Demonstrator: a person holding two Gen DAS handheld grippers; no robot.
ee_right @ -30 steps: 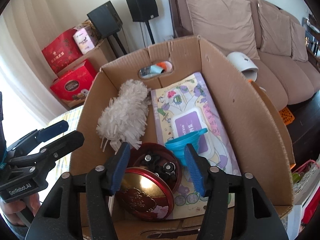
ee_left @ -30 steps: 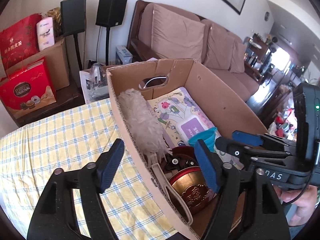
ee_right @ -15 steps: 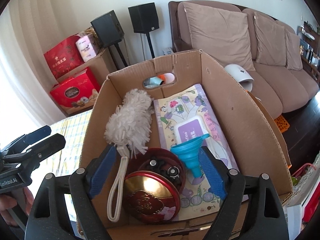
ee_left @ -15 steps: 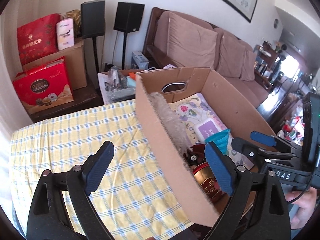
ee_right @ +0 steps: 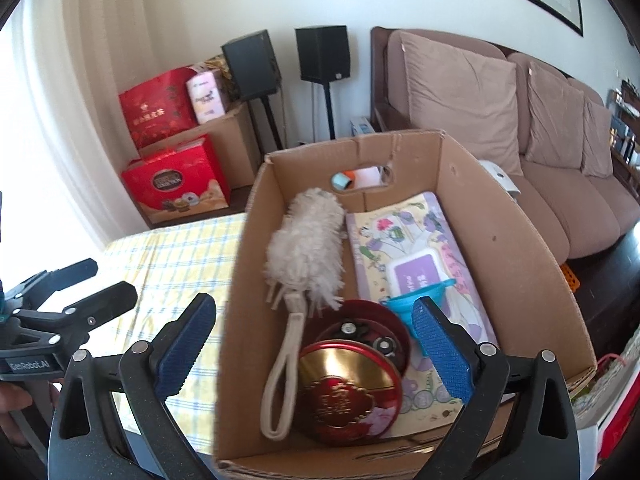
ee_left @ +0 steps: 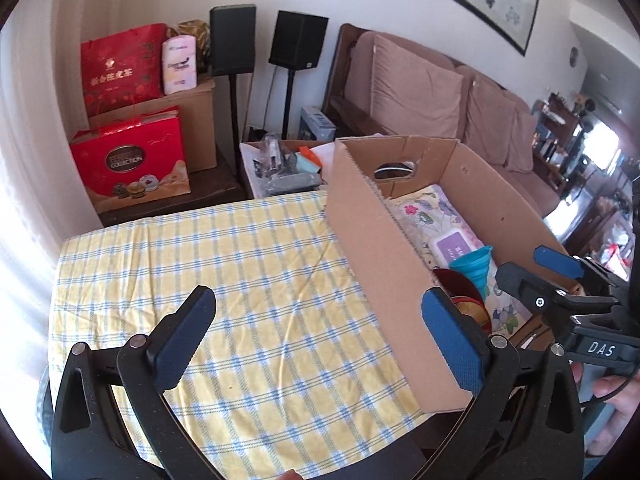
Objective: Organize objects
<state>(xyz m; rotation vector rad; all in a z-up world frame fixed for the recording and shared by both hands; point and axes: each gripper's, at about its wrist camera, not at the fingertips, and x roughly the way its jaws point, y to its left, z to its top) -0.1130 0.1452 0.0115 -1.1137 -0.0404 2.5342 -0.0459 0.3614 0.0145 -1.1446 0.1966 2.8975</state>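
An open cardboard box (ee_right: 520,248) stands on the right part of a yellow checked tablecloth (ee_left: 248,280). In it lie a white fluffy duster (ee_right: 308,244), a flowery wipes pack (ee_right: 412,256), a blue funnel (ee_right: 412,304) and a red round tin (ee_right: 352,392) with its gold-rimmed lid leaning on it. My right gripper (ee_right: 316,348) is open and empty, above the box's near end. My left gripper (ee_left: 320,336) is open and empty over the cloth, left of the box (ee_left: 384,264).
Red gift bags (ee_left: 132,160) and a brown carton (ee_left: 200,120) stand beyond the table's far edge, with two black speakers (ee_left: 298,44) on stands. A brown sofa (ee_right: 520,128) runs along the right. A bin of clutter (ee_left: 284,168) sits behind the box.
Both grippers have opened wider and pulled back and up from the box. The left gripper has swung left, from over the box wall to over the cloth.
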